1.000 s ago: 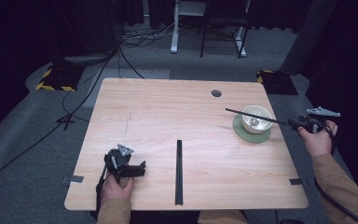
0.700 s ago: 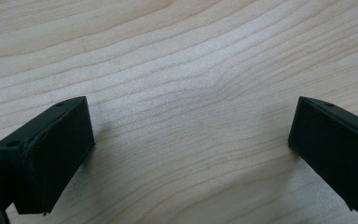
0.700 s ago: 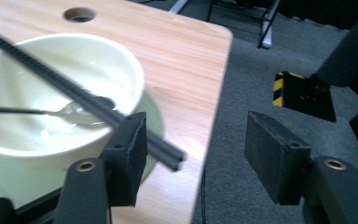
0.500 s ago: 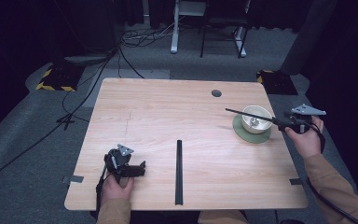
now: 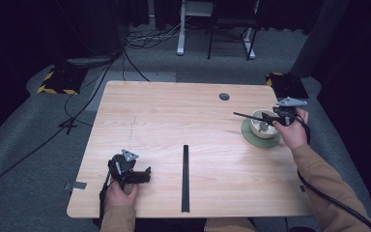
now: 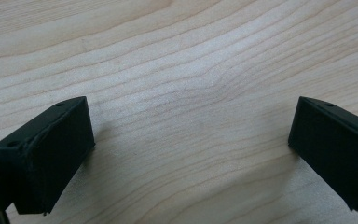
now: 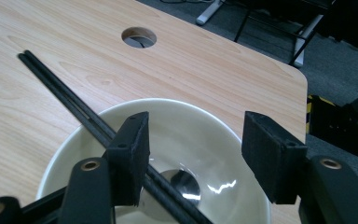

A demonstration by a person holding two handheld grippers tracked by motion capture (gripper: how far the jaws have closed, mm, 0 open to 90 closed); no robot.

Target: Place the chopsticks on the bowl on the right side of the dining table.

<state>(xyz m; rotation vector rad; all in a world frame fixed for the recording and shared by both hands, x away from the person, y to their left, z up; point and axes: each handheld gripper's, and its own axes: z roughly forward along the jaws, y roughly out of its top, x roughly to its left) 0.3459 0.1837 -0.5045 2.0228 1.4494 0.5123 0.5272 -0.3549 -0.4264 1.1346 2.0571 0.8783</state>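
**Right gripper over the bowl**

I see my right gripper (image 7: 193, 154) above the white bowl (image 7: 186, 135) on its green saucer (image 5: 251, 136), jaws apart, black chopsticks (image 7: 70, 105) lying across the rim beside one jaw. My left gripper (image 6: 191, 149) rests wide on the table (image 5: 174, 121).

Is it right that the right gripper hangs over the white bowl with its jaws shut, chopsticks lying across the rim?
Not quite: the jaws are open. The right gripper view shows the right gripper over the white bowl with a wide gap between its jaws, nothing clamped. The chopsticks do lie across the rim, passing beside one jaw.
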